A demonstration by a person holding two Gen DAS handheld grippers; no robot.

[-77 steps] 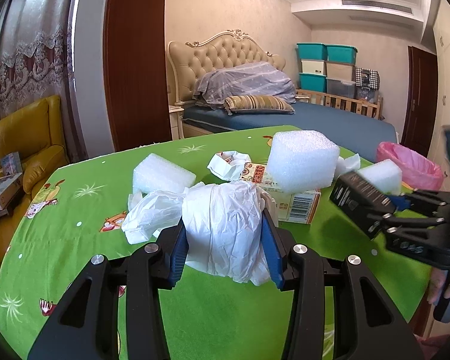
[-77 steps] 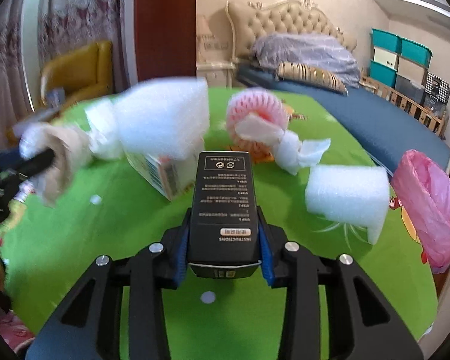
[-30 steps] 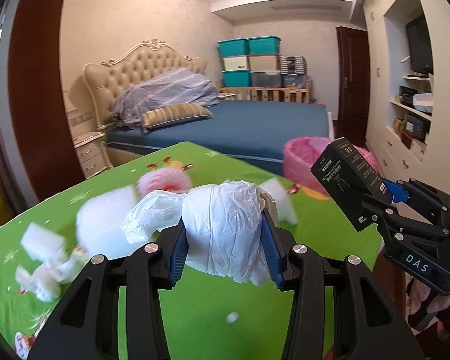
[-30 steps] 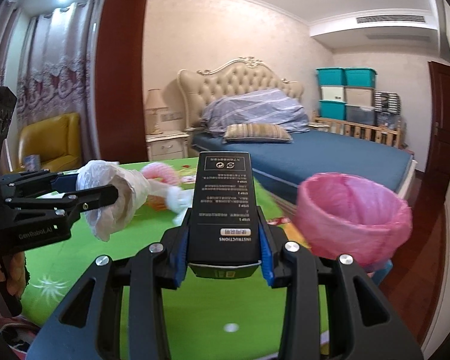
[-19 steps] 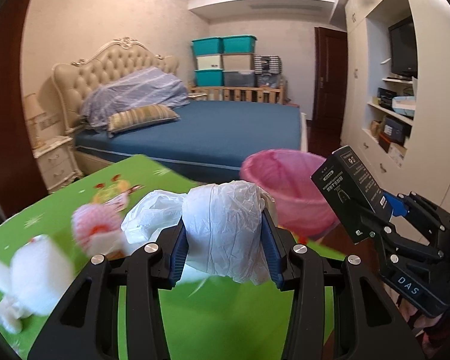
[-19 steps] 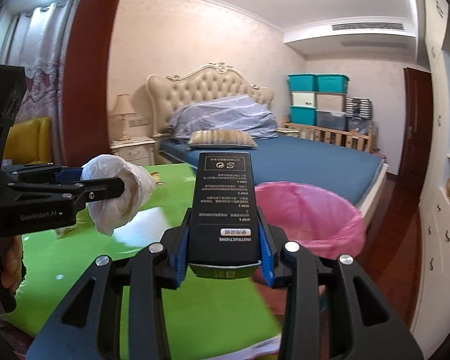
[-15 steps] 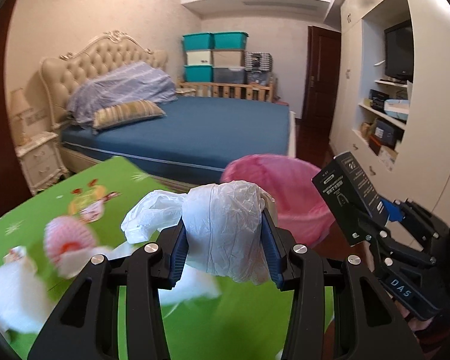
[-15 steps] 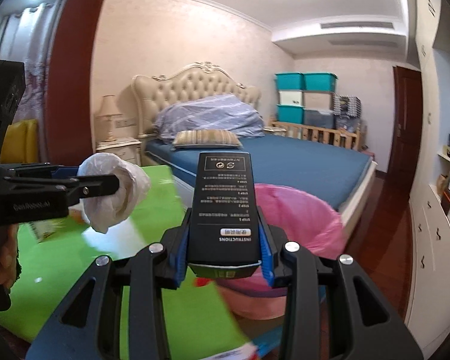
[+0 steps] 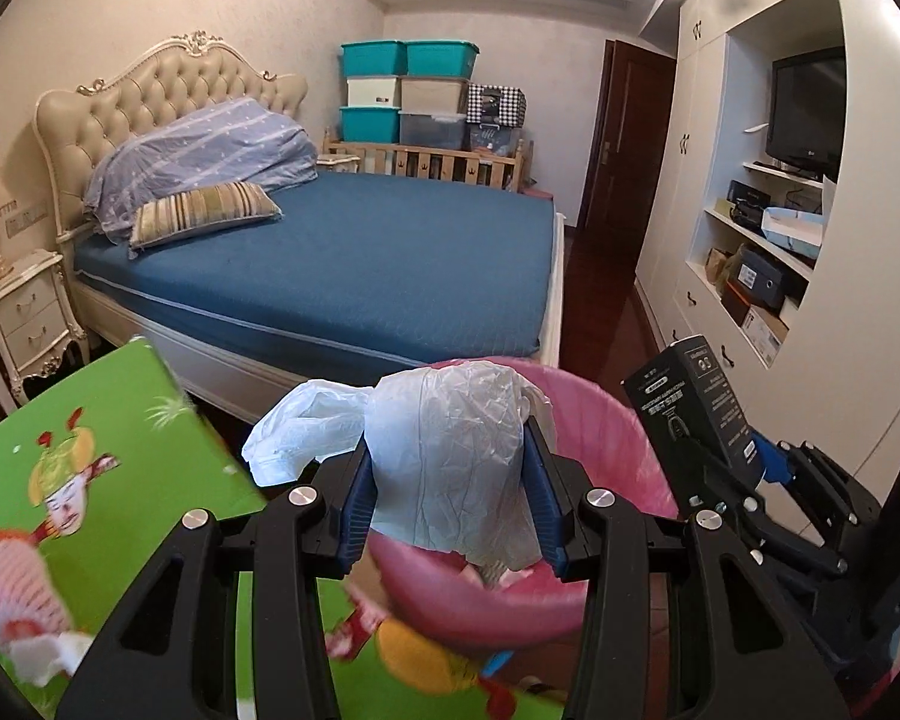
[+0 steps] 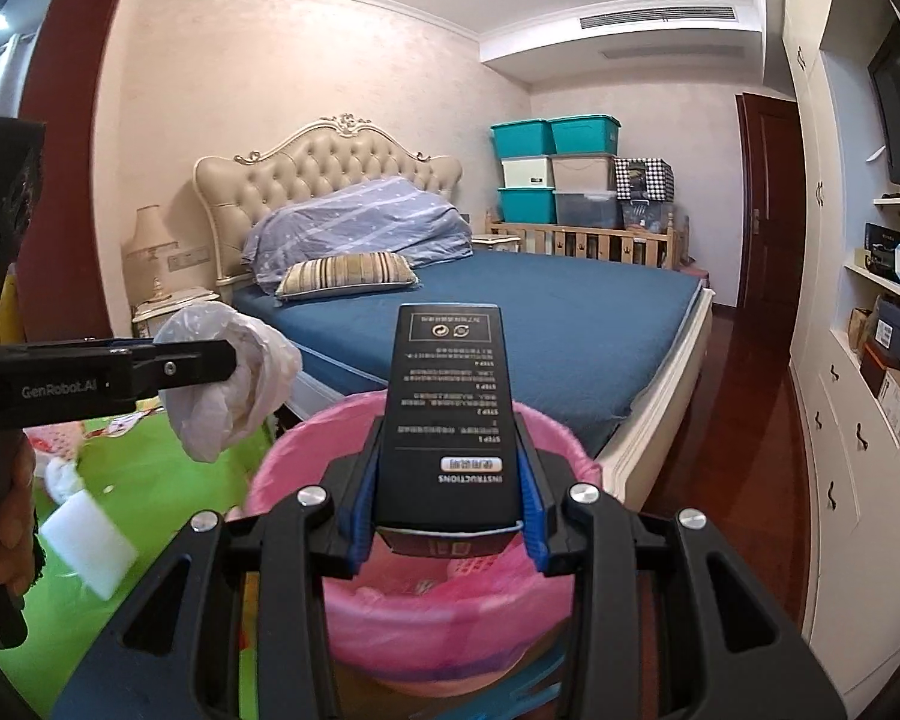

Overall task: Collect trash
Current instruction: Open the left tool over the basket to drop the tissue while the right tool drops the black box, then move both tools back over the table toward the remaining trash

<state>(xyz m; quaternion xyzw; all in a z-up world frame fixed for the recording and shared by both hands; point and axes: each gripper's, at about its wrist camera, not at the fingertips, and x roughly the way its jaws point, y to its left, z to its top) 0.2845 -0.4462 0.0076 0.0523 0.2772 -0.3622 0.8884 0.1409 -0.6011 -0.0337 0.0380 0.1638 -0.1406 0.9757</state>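
My left gripper (image 9: pixel 447 492) is shut on a crumpled white plastic bag (image 9: pixel 450 456), held over the near rim of the pink-lined trash bin (image 9: pixel 618 420). From the right wrist view the same bag (image 10: pixel 228 378) hangs to the left of the bin (image 10: pixel 288 456), just outside its rim. My right gripper (image 10: pixel 447 495) is shut on a black box with printed instructions (image 10: pixel 447 396), which sits above the bin's opening. The box (image 9: pixel 690 408) and right gripper (image 9: pixel 729 459) appear at the right of the left wrist view. Some scraps lie inside the bin.
The green cartoon-print table (image 9: pixel 90 450) ends at the left of the bin, with a pink foam net (image 9: pixel 18 594) and white foam blocks (image 10: pixel 87 546) on it. A blue bed (image 9: pixel 342 264) stands behind; white cabinets (image 9: pixel 768 276) line the right wall. A hand (image 10: pixel 9 534) holds the left gripper.
Both grippers swung right, away from the table, and now hang at the pink bin. The bag and the black box stayed gripped throughout.
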